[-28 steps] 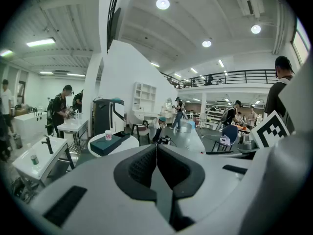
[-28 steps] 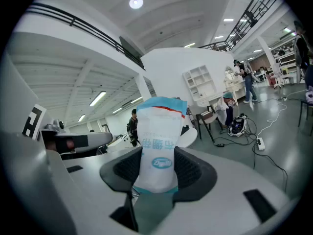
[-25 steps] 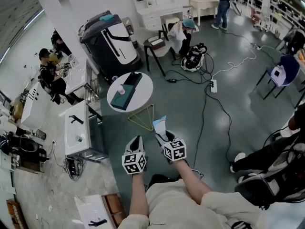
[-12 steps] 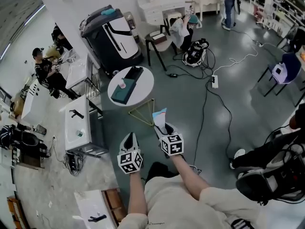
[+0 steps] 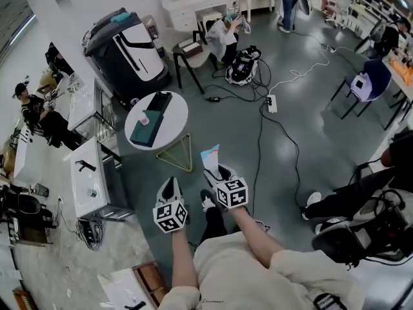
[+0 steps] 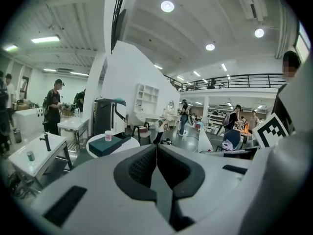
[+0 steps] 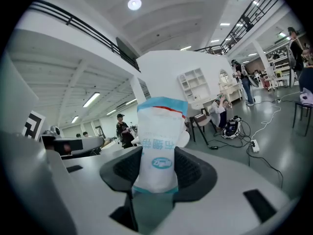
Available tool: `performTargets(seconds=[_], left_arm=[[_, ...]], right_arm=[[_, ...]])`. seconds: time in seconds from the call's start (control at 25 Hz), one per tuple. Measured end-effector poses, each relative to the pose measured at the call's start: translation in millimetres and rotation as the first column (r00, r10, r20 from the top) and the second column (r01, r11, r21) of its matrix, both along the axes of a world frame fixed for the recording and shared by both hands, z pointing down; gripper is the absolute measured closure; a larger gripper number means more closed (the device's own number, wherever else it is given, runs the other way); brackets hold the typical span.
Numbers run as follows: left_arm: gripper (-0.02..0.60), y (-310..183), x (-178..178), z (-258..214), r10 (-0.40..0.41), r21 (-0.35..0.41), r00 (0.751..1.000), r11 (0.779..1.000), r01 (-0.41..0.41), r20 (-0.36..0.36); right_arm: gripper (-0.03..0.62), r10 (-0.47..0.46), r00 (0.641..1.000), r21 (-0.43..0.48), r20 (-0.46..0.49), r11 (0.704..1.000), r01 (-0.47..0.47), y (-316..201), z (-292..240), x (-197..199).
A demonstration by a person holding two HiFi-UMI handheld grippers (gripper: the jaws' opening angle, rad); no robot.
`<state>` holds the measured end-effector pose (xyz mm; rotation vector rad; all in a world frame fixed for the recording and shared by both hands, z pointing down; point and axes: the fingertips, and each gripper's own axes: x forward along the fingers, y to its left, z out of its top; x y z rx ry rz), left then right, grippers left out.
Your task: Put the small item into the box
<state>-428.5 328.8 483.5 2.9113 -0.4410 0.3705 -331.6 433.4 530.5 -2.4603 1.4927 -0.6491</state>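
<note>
My right gripper is shut on a small white packet with a blue band and blue print; the packet sticks up past the jaws in the head view, above the right gripper. My left gripper hangs beside it, shut and empty; in the left gripper view its pads meet. A dark teal box lies open on the small round white table ahead, with its black lid and a small white cup. The same box shows far off in the left gripper view.
A big black and white machine stands behind the table. White benches run along the left with people beside them. A chair, a seated person, a bag and floor cables lie further back. Someone's legs are at right.
The head view has shifted, so the round table and box now sit further left and lower in it. Both grippers keep their pose, the packet still held in the right one.
</note>
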Motion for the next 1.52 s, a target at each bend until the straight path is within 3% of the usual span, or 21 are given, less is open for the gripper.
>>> performTargets(seconds=[0.2, 0.56, 0.8, 0.96, 1.16, 1.32, 1.4, 1.52], left_arm=[[0.56, -25.2, 44.6, 2.3, -0.024, -0.045, 1.0, 0.999, 0.023, -0.009], [0.56, -65.3, 150.8, -11.9, 0.04, -0.101, 0.999, 0.994, -0.039, 0.008], [0.56, -104.9, 223.3, -9.4, 0.124, -0.109, 0.992, 0.987, -0.12, 0.036], [0.56, -150.2, 247.2, -5.4, 0.123, -0.105, 0.991, 0.988, -0.117, 0.049], [0.56, -207.8, 273.1, 3.9, 0.145, -0.09, 0.983, 0.987, -0.135, 0.115], [0.56, -239.6, 277.6, -7.1, 0.056, -0.199, 0.998, 0.978, -0.058, -0.012], [0.56, -248.2, 282.4, 3.6, 0.078, -0.189, 0.997, 0.979, -0.075, 0.012], [0.56, -282.5, 288.5, 16.4, 0.037, -0.204, 0.998, 0.979, -0.026, 0.052]], right_arm=[[0.378, -0.035, 0.999, -0.038, -0.006, 0.999, 0.034, -20.0, 4.8, 37.5], [0.378, -0.092, 0.995, -0.099, -0.041, 0.991, 0.088, -70.0, -9.8, 115.9], [0.378, -0.08, 0.995, -0.126, -0.063, 0.989, 0.071, -117.0, -17.3, 181.7], [0.378, -0.086, 0.995, -0.112, -0.058, 0.991, 0.079, -161.8, -20.9, 205.7], [0.378, -0.102, 0.993, -0.146, -0.063, 0.985, 0.092, -205.9, -20.4, 225.6], [0.378, -0.128, 0.99, -0.163, -0.051, 0.979, 0.118, -249.8, -9.1, 238.2], [0.378, -0.146, 0.988, -0.169, -0.05, 0.976, 0.136, -267.6, -1.3, 240.2], [0.378, -0.161, 0.986, -0.178, -0.039, 0.972, 0.152, -296.3, 7.7, 248.2]])
